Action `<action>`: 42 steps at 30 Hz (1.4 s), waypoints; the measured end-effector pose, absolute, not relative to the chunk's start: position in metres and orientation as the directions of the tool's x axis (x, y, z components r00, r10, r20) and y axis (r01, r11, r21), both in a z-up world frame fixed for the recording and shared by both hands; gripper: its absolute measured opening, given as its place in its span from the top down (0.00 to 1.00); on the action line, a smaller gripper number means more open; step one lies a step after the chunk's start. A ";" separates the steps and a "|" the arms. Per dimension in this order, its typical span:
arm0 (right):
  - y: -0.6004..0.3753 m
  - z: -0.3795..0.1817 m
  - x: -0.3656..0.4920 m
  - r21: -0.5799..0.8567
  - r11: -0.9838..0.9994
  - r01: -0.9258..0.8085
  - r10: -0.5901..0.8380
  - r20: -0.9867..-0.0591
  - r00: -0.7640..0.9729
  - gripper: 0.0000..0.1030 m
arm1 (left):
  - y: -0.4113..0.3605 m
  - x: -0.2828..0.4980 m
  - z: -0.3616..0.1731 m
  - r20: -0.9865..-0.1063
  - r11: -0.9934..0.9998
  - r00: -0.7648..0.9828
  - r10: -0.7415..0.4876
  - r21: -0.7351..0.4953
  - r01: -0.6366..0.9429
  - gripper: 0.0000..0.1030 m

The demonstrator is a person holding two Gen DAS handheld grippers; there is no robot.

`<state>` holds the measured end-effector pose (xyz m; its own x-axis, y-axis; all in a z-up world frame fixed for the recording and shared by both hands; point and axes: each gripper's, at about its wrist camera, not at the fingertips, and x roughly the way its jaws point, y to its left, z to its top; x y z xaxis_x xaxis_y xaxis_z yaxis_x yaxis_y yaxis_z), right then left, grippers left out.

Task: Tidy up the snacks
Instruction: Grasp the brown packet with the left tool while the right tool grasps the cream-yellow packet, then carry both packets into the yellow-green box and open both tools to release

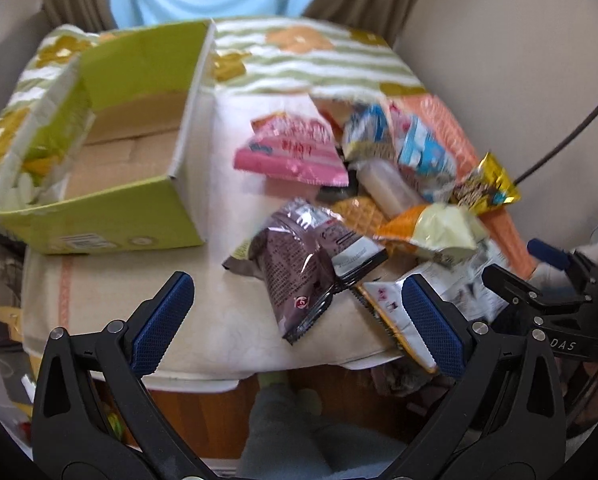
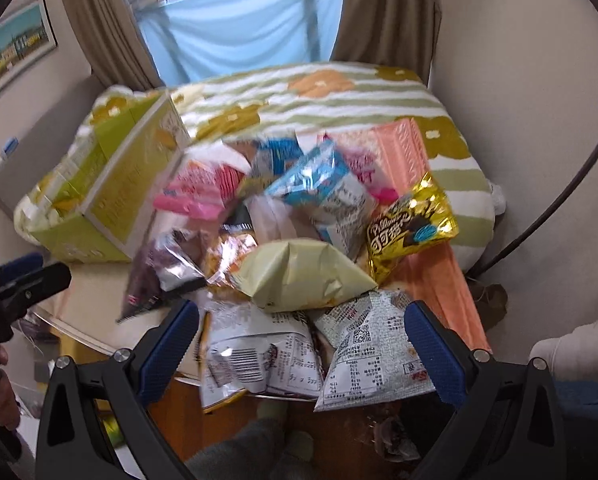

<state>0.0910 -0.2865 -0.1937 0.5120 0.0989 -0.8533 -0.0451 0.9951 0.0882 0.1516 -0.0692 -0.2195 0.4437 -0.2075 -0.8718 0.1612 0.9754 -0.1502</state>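
Brown snack packet (image 1: 299,264) lies beyond both empty, spread grippers: left gripper (image 1: 295,320), right gripper (image 2: 303,348)

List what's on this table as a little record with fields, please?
box: green cardboard box, open, left of the pile, seemingly no snacks inside
snacks: loose heap including a pink packet, brown packet, gold packet, pale yellow bag
left claw: open, holding nothing
right claw: open, holding nothing
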 end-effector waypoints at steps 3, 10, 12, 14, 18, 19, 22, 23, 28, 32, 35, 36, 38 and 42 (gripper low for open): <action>-0.281 -0.217 0.105 0.040 0.997 -0.073 0.069 -0.885 0.461 0.01 | -0.077 0.172 -0.248 -0.900 0.972 0.391 -0.194 -0.122 0.202 0.00; -0.270 -0.239 0.130 -0.062 0.979 -0.196 0.028 -0.903 0.428 0.01 | -0.099 0.189 -0.278 -0.922 0.927 0.360 -0.146 0.000 0.375 0.00; -0.269 -0.243 0.135 -0.092 0.967 -0.238 0.019 -0.905 0.426 0.01 | -0.105 0.189 -0.282 -0.923 0.899 0.359 -0.138 0.035 0.436 0.00; -0.268 -0.246 0.140 -0.109 0.955 -0.277 0.021 -0.904 0.426 0.01 | -0.111 0.189 -0.284 -0.925 0.872 0.358 -0.126 0.069 0.485 0.00; -0.263 -0.251 0.151 -0.110 0.939 -0.327 0.040 -0.906 0.421 0.01 | -0.120 0.193 -0.290 -0.933 0.830 0.340 -0.119 0.095 0.549 0.00; -0.262 -0.252 0.155 -0.110 0.936 -0.335 0.043 -0.908 0.417 0.01 | -0.121 0.196 -0.293 -0.935 0.825 0.334 -0.116 0.096 0.557 0.00; -0.262 -0.256 0.164 -0.109 0.931 -0.349 0.047 -0.911 0.409 0.01 | -0.123 0.201 -0.298 -0.939 0.817 0.326 -0.106 0.104 0.566 0.00; -0.262 -0.257 0.168 -0.101 0.928 -0.359 0.054 -0.916 0.398 0.01 | -0.124 0.203 -0.300 -0.940 0.817 0.325 -0.106 0.104 0.567 0.00; -0.259 -0.264 0.174 -0.084 0.923 -0.376 0.070 -0.923 0.378 0.01 | -0.120 0.211 -0.303 -0.943 0.822 0.314 -0.108 0.093 0.561 0.04; -0.255 -0.268 0.176 -0.054 0.926 -0.373 0.091 -0.928 0.362 0.06 | -0.118 0.214 -0.302 -0.940 0.826 0.325 -0.102 0.102 0.555 0.19; -0.257 -0.269 0.177 -0.029 0.929 -0.370 0.111 -0.929 0.352 0.12 | -0.118 0.214 -0.303 -0.941 0.829 0.322 -0.105 0.096 0.551 0.21; -0.257 -0.270 0.177 -0.020 0.928 -0.372 0.119 -0.930 0.348 0.13 | -0.118 0.214 -0.302 -0.940 0.830 0.325 -0.106 0.096 0.550 0.22; -0.259 -0.269 0.176 -0.018 0.927 -0.375 0.123 -0.929 0.349 0.19 | -0.118 0.210 -0.300 -0.940 0.832 0.323 -0.110 0.091 0.548 0.23; -0.263 -0.264 0.174 -0.009 0.926 -0.377 0.135 -0.926 0.353 0.23 | -0.116 0.208 -0.294 -0.937 0.843 0.329 -0.117 0.081 0.531 0.24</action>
